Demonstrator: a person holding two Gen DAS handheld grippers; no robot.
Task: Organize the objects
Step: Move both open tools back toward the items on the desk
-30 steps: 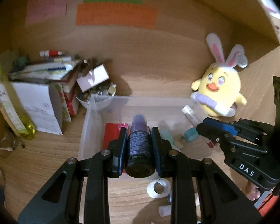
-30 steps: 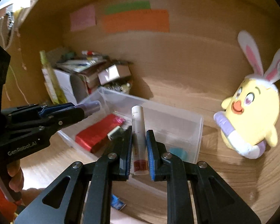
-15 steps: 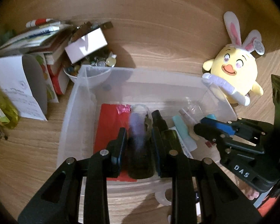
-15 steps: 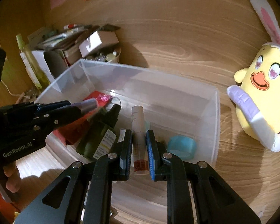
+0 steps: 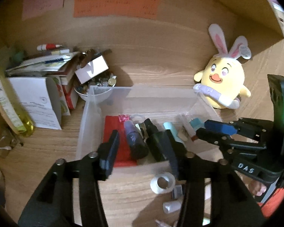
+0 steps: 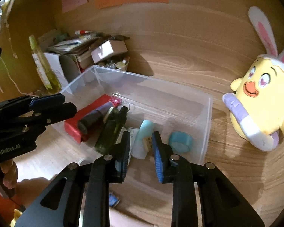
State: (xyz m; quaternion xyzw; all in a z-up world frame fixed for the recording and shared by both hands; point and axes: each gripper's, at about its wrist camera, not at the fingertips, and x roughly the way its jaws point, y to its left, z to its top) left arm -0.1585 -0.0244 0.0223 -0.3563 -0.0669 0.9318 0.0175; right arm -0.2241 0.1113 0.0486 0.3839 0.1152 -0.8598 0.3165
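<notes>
Plush chick (image 5: 222,79) beside clear bin (image 5: 89,113).

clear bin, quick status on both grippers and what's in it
Left gripper and right gripper opening, nothing gripped. Purple bottle and white tube lie in the clear bin. Tape roll on the desk outside.

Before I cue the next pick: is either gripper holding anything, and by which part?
Nothing is held. The left gripper and right gripper are opening, empty; the purple-capped bottle lies in the clear bin.
</notes>
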